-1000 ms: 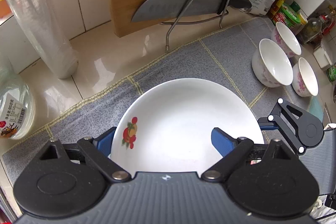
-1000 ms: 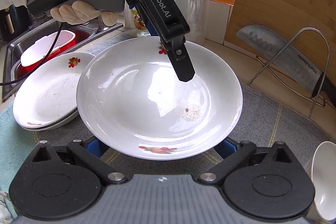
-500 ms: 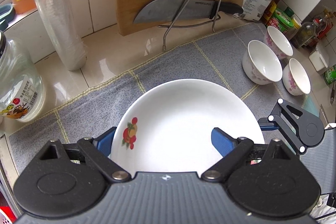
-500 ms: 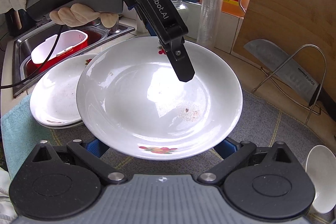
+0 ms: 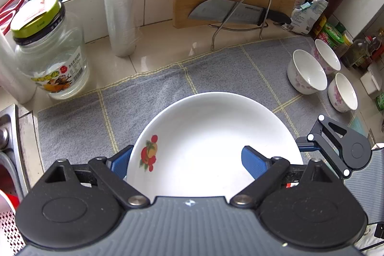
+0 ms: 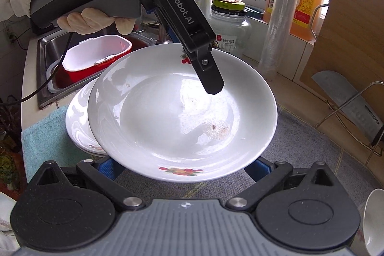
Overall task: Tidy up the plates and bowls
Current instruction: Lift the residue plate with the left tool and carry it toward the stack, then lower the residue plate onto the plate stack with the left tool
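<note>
Left tongs (image 5: 184, 160) gripping plate (image 5: 211, 136), crumbs inside

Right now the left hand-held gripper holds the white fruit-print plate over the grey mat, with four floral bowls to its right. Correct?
One error: there are three white floral bowls, not four, as the left wrist view shows. The rest stands: the left hand-held gripper holds the white fruit-print plate over the grey checked mat.

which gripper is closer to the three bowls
Right. The right gripper sits at the plate edge that faces the three bowls. The left gripper grips the plate's opposite rim, a plate's width farther off.
</note>
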Available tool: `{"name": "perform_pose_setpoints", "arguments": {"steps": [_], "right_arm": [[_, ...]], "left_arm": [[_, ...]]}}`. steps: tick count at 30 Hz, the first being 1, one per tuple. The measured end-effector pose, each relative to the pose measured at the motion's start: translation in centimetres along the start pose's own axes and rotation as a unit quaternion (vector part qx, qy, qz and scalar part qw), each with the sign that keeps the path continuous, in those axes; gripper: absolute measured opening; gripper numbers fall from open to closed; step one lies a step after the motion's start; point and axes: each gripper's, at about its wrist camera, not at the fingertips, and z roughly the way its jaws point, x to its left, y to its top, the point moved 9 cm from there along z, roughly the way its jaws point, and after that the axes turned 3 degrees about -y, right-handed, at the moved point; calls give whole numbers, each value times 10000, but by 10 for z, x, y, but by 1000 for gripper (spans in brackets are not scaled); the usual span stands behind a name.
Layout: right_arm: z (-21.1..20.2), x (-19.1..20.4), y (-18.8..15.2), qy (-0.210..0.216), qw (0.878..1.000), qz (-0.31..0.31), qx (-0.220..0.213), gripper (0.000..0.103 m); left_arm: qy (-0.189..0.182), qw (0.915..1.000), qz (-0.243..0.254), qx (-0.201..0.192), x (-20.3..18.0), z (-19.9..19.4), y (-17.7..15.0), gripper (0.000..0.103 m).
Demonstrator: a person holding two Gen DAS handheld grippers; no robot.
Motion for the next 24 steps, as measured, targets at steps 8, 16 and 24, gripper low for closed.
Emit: {"name": "perform_pose_setpoints", "arguments": {"steps": [8, 16, 24], "right_arm": [[3, 27, 8, 211, 9994, -291, -6, 103], [10, 48, 12, 374, 9980, -497, 81, 103], [17, 61, 12, 483, 9968, -612, 196, 103]], "left_arm": [[92, 9993, -347, -112, 19, -16, -28, 93], [123, 9979, -614, -170, 33, -26, -52, 93], [104, 9965, -813, -163, 45, -26, -68, 93]]}}
